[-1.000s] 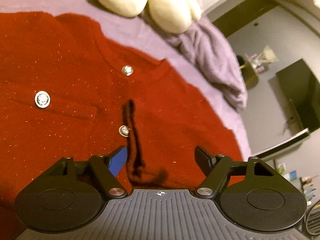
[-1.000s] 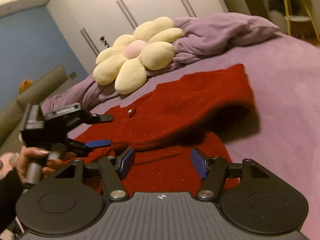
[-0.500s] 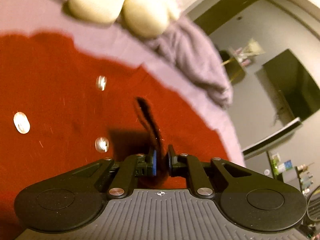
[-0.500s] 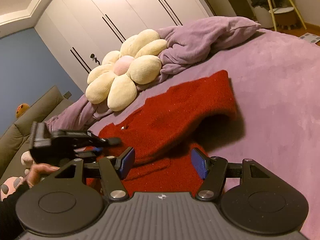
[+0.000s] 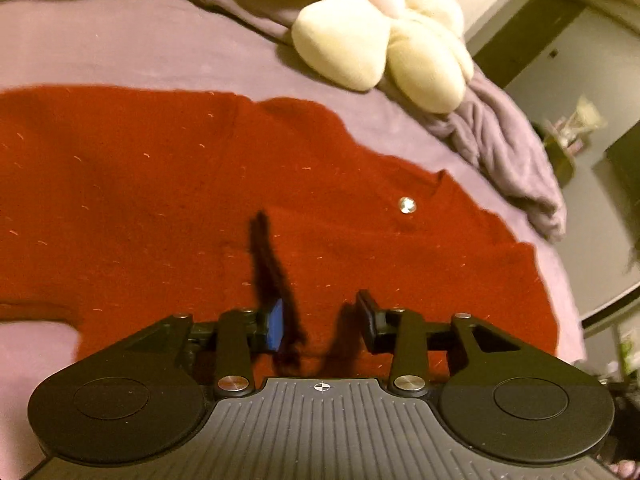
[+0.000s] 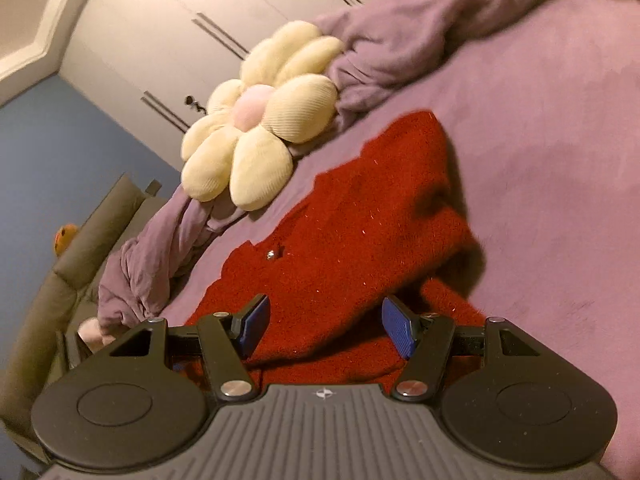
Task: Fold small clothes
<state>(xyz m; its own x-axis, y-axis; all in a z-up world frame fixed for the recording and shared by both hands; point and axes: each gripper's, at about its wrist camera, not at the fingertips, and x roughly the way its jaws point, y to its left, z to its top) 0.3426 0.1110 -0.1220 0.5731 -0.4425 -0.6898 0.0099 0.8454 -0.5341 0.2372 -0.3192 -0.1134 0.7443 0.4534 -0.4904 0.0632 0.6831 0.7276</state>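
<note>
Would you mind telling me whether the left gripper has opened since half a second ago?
Yes. The left gripper has opened; its jaws, then pinched on the red cardigan, now stand apart.

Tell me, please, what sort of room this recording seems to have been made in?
Most likely a bedroom: the red cardigan lies on a bed with a purple cover, a flower-shaped cushion and a bunched purple blanket sit at its head, and white wardrobe doors stand behind.

Purple bed point(image 5: 120, 48): red cardigan point(image 5: 160, 200), flower pillow point(image 5: 380, 40).
</note>
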